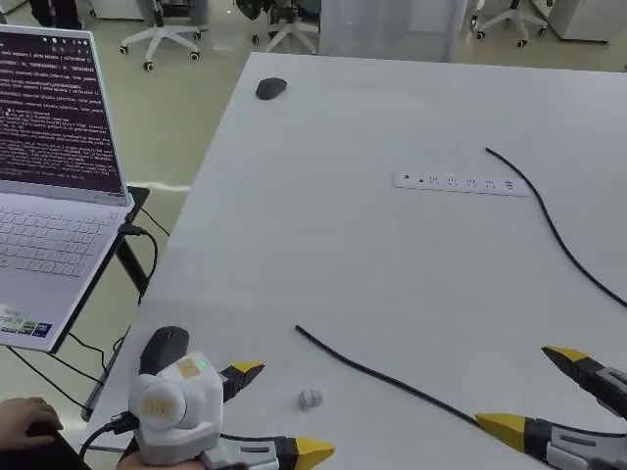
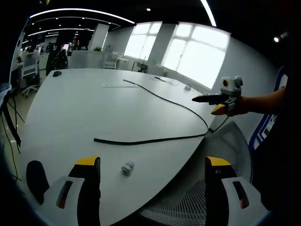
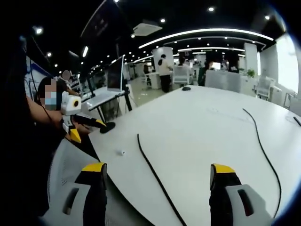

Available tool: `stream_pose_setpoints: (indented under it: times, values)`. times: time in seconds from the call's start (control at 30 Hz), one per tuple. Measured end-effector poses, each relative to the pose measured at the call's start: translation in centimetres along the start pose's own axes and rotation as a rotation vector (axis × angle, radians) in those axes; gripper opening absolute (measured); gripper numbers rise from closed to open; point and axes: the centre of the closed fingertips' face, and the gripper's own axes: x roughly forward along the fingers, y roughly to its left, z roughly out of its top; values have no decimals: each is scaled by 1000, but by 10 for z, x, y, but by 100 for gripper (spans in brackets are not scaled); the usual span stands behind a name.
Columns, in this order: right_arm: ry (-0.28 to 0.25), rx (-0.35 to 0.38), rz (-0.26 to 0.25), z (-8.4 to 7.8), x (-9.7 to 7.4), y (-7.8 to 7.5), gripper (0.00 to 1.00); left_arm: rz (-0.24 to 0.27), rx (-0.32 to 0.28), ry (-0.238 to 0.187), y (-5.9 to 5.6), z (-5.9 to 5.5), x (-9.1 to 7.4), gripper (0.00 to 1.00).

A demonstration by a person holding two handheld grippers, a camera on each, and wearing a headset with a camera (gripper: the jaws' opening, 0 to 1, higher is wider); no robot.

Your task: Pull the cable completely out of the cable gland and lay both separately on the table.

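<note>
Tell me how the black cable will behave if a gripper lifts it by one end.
The cable is thin and lies in a long, loose curve on the table, so it will probably sag and trail rather than rise stiffly. It looks light for its length. Its jacket looks smooth, so it could slip between jaws unless pinched firmly.

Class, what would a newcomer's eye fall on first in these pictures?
The long black cable snaking across the white table, with the tiny grey cable gland lying apart near its end. Then the yellow-tipped left gripper and right gripper, both open, at the near edge.
</note>
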Motion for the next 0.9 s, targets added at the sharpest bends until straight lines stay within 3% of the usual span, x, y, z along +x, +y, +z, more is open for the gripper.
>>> stream_pose_setpoints:
  times: [0.07,0.2,0.37,0.7,0.9]
  values:
    - [13,12,-14,-6,-7,-5,93,-11,7,-2,-3,1,0,92]
    - [-24,67,-49,-10,-23,-18,95,-32,19,-1,-6,0,-1,94]
    - [-5,104,-43,-25,-35,-23,99,-39,40,7,-8,0,-2,97]
    - [19,104,-45,-41,-45,-23,99,-32,24,24,-14,-5,-3,99]
    - [25,105,-49,-41,-48,-29,99,-31,21,28,-17,-7,-1,99]
